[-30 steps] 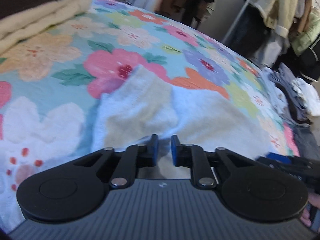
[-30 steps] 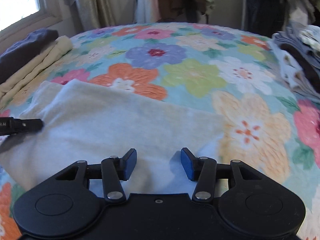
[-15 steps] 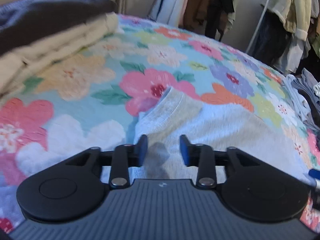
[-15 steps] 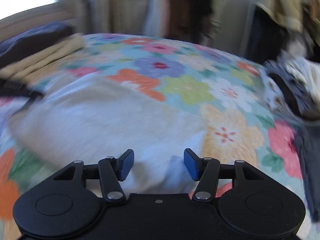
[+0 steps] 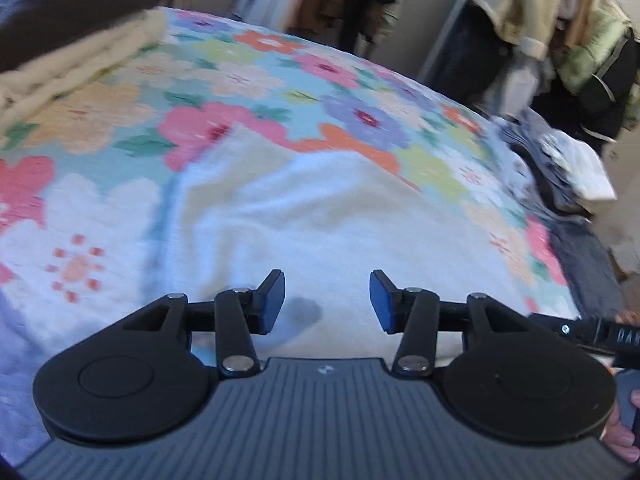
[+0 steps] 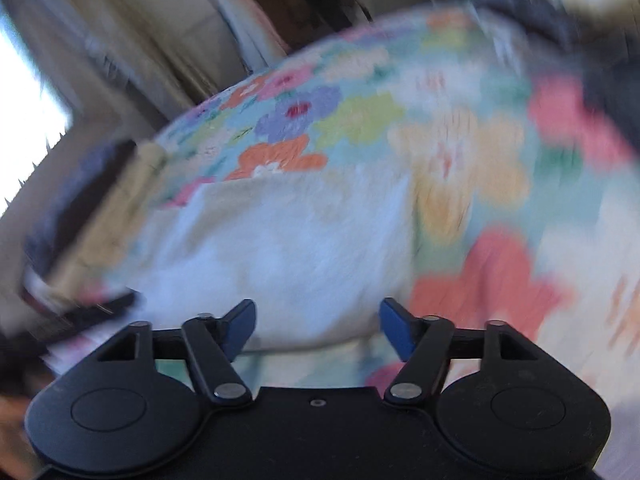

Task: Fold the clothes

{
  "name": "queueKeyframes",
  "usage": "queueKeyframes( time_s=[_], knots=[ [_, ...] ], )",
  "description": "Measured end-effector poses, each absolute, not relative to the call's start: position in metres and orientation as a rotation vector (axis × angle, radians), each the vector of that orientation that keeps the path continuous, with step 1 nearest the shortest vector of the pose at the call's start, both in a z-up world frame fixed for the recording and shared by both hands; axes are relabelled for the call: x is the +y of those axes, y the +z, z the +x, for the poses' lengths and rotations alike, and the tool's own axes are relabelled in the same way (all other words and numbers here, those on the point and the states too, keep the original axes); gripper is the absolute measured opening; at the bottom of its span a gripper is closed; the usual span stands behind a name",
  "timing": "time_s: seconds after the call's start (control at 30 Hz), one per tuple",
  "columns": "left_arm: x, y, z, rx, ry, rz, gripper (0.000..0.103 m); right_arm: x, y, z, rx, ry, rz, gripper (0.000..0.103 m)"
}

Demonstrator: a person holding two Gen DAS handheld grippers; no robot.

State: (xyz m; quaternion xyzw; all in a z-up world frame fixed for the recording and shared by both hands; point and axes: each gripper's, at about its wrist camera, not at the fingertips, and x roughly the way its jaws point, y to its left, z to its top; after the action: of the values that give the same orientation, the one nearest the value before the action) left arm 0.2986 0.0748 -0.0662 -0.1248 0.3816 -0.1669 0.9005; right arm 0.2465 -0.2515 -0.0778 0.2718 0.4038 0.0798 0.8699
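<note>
left gripper agape | right gripper agape | white garment flat (floral bedspread)

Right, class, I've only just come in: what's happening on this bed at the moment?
A person is folding clothes with hand-held tongs, one in each hand. A pale folded garment lies flat on the flowered bedspread. The left tongs and the right tongs are both open above its near edge, holding nothing. Folded items are stacked at the far left, and a heap of other clothes sits at the right. The right view is blurred.
</note>
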Motion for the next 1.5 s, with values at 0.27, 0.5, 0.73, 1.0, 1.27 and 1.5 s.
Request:
queueKeyframes(
  time_s=[0.27,0.5,0.73,1.0,1.27,1.5],
  knots=[
    [0.06,-0.093,0.303,0.882,-0.28,-0.247,0.055,-0.241,-0.133,0.245,0.852,0.22,0.786,0.084],
    [0.071,-0.096,0.307,0.888,-0.292,-0.322,0.055,-0.216,-0.117,0.287,0.763,0.111,0.637,0.069],
    [0.099,-0.101,0.316,0.931,-0.33,-0.519,0.055,-0.149,-0.049,0.284,0.527,0.215,-0.031,0.028],
    [0.133,-0.122,0.328,0.997,-0.368,-0.838,0.055,-0.086,-0.027,0.29,0.504,0.47,-0.268,0.026],
    [0.149,-0.134,0.334,1.012,-0.392,-0.994,0.055,-0.076,-0.041,0.291,0.556,0.522,-0.277,0.024],
    [0.157,-0.104,0.336,0.915,-0.33,-0.834,0.055,-0.068,-0.053,0.289,0.588,0.563,-0.299,0.023]
  ],
)
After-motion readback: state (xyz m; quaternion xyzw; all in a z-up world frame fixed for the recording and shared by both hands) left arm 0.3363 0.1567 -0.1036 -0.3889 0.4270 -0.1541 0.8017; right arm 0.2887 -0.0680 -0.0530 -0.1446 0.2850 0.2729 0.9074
